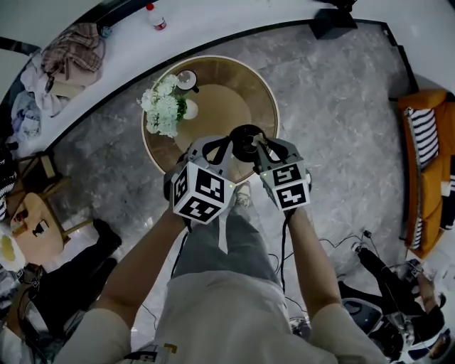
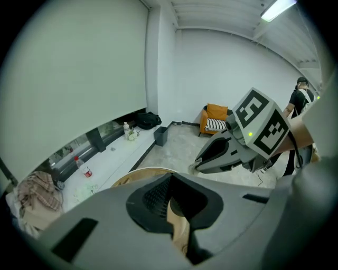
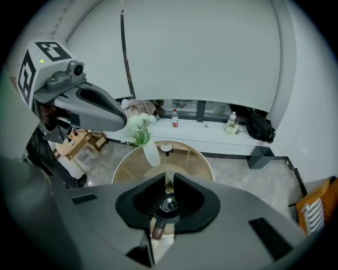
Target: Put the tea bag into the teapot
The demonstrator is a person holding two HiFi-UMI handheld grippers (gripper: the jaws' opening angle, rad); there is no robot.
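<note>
A black teapot (image 1: pixel 245 138) stands at the near edge of the round wooden table (image 1: pixel 234 85), and both grippers meet over it. In the right gripper view its shiny top (image 3: pixel 170 204) and brown handle (image 3: pixel 158 230) show below the jaws. My right gripper (image 3: pixel 169 180) (image 1: pixel 258 144) is shut on a small yellowish tea bag (image 3: pixel 169 185), held at its tips right above the pot. My left gripper (image 2: pixel 170 176) (image 1: pixel 227 144) hangs just left of the pot with its tips together; only table wood shows behind them.
A vase of white flowers (image 1: pixel 165 106) and a small cup (image 1: pixel 187 79) stand on the far left part of the table. A white ledge with a bottle (image 1: pixel 156 18) runs behind. An orange armchair (image 1: pixel 426 163) stands at the right, a low wooden stool (image 1: pixel 32 220) at the left.
</note>
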